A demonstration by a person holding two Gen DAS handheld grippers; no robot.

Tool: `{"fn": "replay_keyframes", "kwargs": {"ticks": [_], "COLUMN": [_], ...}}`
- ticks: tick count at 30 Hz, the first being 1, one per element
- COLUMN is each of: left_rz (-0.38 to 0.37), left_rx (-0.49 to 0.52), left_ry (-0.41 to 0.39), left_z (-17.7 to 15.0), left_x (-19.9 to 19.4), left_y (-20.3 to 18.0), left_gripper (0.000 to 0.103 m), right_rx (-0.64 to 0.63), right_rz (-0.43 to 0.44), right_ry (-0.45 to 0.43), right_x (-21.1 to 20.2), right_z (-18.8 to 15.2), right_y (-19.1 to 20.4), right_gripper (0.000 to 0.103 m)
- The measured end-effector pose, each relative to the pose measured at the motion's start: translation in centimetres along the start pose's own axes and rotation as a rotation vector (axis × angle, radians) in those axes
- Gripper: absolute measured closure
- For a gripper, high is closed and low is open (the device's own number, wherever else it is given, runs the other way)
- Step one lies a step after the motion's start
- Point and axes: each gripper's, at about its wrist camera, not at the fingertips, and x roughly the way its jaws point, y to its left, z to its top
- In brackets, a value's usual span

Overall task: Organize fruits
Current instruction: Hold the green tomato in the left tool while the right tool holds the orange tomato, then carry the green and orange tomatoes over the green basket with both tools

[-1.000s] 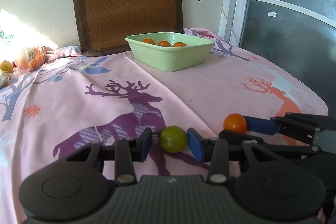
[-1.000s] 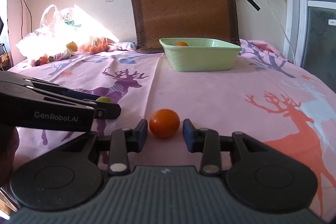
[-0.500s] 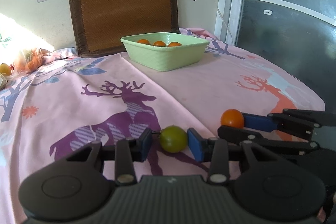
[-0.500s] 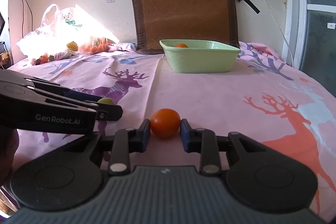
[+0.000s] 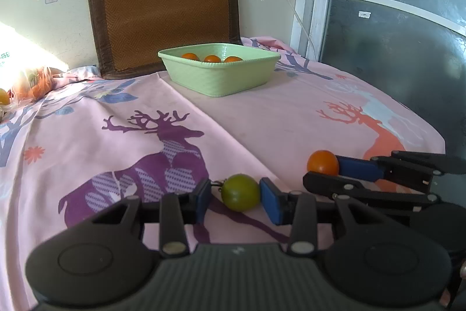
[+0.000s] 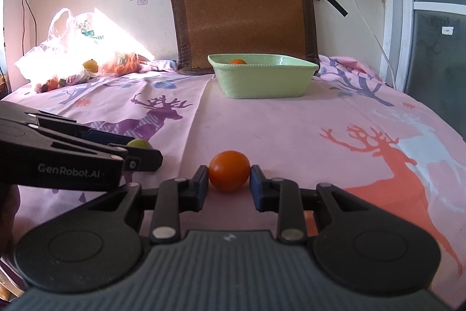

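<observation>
- The green fruit could squirt sideways or roll away from the green bowl. The left fingers stand open around it, not yet clamped. One pad touches its side, while the other sits just apart with the stalk poking into the gap (a lopsided squeeze would push a round fruit rather than pinch it).
- The stalk may catch on that pad and twist the fruit as the fingers close.
- The orange fruit could slip out on the lift. The right fingers have just been closing and now grip it, a pad pressed on each side. But they hold only its near half and its skin looks smooth, while too hard a squeeze would likely bruise or split it.
- The two tools lie close together, the left one just beside the orange fruit, so lifting both at once risks a knock.
- Both fruits rest on the pink sheet, well short of the bowl, the green one to the left of the orange. More orange fruits already sit inside the bowl, so a careless drop could bounce one out.
</observation>
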Motion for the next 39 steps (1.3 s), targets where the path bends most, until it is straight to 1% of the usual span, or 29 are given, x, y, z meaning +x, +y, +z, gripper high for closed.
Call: {"fn": "replay_keyframes", "kwargs": {"ticks": [10, 20, 23, 26, 29, 33, 35, 39], "left_rz": [-0.017, -0.025, -0.041, -0.071, -0.094, -0.118, -0.126, -0.127], "left_rx": [0.015, 0.009, -0.006, -0.033, -0.059, -0.077, -0.077, -0.055], "left_ry": [-0.003, -0.01, 0.0, 0.011, 0.012, -0.008, -0.03, -0.09], "left_z": [-0.3, -0.7, -0.3, 0.5, 2.2, 5.8, 8.4, 14.2], "left_x": [-0.2, -0.6, -0.4, -0.4, -0.5, -0.5, -0.5, -0.9], "left_y": [-0.8, -1.2, -0.9, -0.3, 0.4, 1.5, 1.9, 2.2], "left_gripper": [0.066, 0.066, 0.066, 0.066, 0.066, 0.066, 0.066, 0.066], "right_rx": [0.0, -0.008, -0.015, 0.015, 0.054, 0.092, 0.104, 0.095], "right_rz": [-0.012, -0.012, -0.006, -0.003, 0.002, 0.003, 0.007, 0.012], "right_ry": [0.001, 0.015, 0.017, 0.008, -0.007, -0.045, -0.074, -0.171], "right_x": [-0.7, -1.1, -1.0, -0.9, -0.6, 0.2, 0.4, -0.1], "right_z": [-0.3, -0.4, -0.2, 0.2, 1.0, 3.1, 4.7, 9.4], "right_y": [-0.1, -0.1, -0.3, -0.9, -2.2, -4.4, -5.6, -8.3], "right_gripper": [0.07, 0.07, 0.07, 0.07, 0.07, 0.07, 0.07, 0.07]}}
